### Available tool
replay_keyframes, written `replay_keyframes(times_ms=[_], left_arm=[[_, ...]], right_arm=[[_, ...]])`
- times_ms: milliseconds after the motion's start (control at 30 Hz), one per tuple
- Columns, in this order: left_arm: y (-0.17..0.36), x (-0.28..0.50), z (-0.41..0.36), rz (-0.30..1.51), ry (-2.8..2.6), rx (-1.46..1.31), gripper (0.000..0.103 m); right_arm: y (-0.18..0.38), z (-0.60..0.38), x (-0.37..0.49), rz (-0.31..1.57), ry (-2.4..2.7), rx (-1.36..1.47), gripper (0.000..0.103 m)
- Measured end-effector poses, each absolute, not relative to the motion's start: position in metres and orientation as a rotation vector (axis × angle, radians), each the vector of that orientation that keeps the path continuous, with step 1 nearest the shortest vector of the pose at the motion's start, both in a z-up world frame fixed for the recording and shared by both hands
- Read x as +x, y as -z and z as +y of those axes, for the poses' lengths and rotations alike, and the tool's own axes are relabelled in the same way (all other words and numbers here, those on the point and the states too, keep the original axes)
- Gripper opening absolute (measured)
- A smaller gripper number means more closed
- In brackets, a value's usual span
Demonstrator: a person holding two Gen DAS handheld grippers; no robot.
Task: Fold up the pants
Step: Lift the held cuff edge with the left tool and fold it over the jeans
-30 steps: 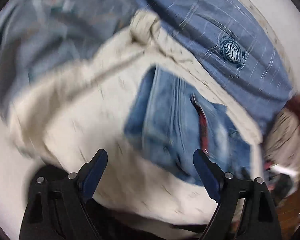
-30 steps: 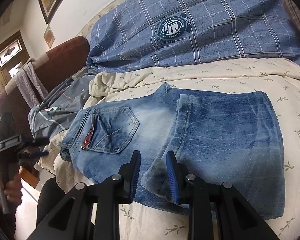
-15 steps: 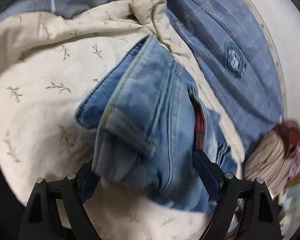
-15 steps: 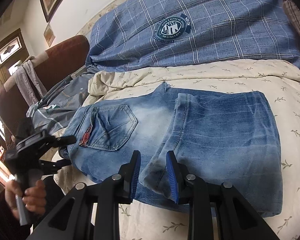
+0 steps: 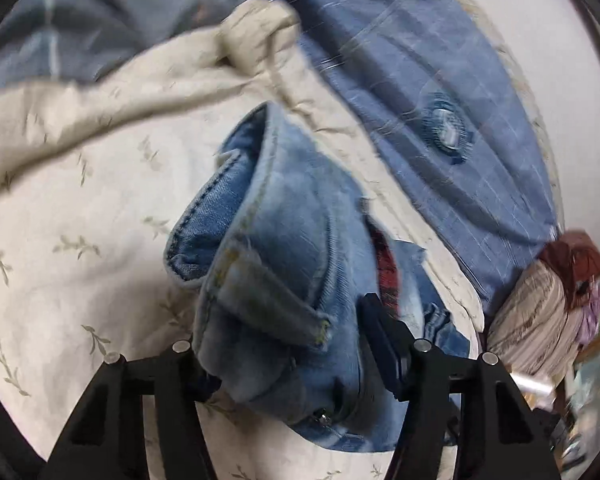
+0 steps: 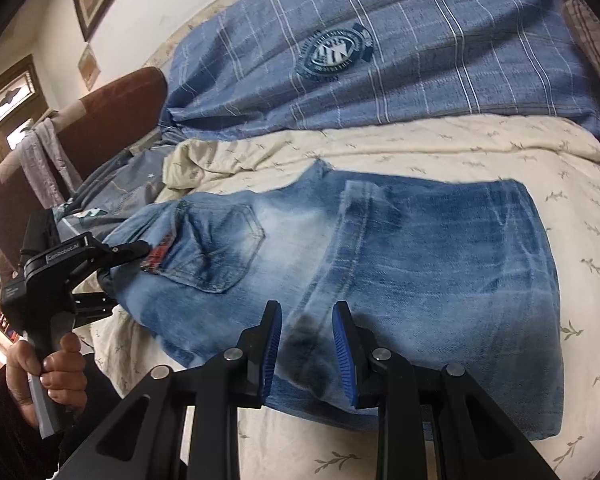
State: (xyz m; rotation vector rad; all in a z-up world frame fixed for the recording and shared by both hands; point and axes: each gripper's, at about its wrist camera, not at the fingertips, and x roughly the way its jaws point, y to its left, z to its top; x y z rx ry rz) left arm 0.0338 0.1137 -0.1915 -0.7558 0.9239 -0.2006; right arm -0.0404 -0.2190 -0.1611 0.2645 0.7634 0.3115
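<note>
Faded blue jeans (image 6: 420,260) lie folded on a cream leaf-print bed cover (image 6: 460,144), back pocket up and waist to the left. My right gripper (image 6: 306,352) is shut on a raised fold of denim at the near edge, where the leg hem overlaps the seat. In the right wrist view my left gripper (image 6: 116,276) straddles the waist end, held by a person's hand (image 6: 56,376). In the left wrist view its jaws are closing on the bunched waistband (image 5: 268,312). The denim fills the gap of the left gripper (image 5: 288,344) and hides its left finger.
A blue plaid duvet with a round badge (image 6: 380,80) lies across the back of the bed. A brown padded headboard (image 6: 112,120) with a grey cloth over it stands at the left. Grey patterned bedding (image 6: 128,192) is bunched beside the waist end.
My left gripper has come down and in onto the waist end of the jeans, and its jaws have narrowed around the waistband. The right gripper has kept still on its fold.
</note>
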Motion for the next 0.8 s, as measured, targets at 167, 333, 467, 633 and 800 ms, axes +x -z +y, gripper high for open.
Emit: replay_keyframes(times_ms=[167,333,467,633,800], left_arm=[[0.195,0.039,0.117,0.915,0.183,-0.812,0.072],[0.183,0.036,0.108,0.86,0.176,-0.73,0.053],[0.171,0.039,0.096,0.843,0.18,-0.624,0.041],[0.154,0.037,0.085,0.797,0.206,-0.537,0.037],[0.129,0.028,0.062,0.748,0.226,-0.401,0.036]], right_arm=[[0.162,-0.217,-0.041,0.758,-0.312,0.258,0.029],[0.16,-0.21,-0.044,0.73,-0.326,0.232,0.029],[0.158,-0.203,-0.048,0.7,-0.305,0.187,0.028],[0.163,-0.197,-0.041,0.699,-0.282,0.187,0.027],[0.175,-0.185,-0.028,0.747,-0.299,0.152,0.028]])
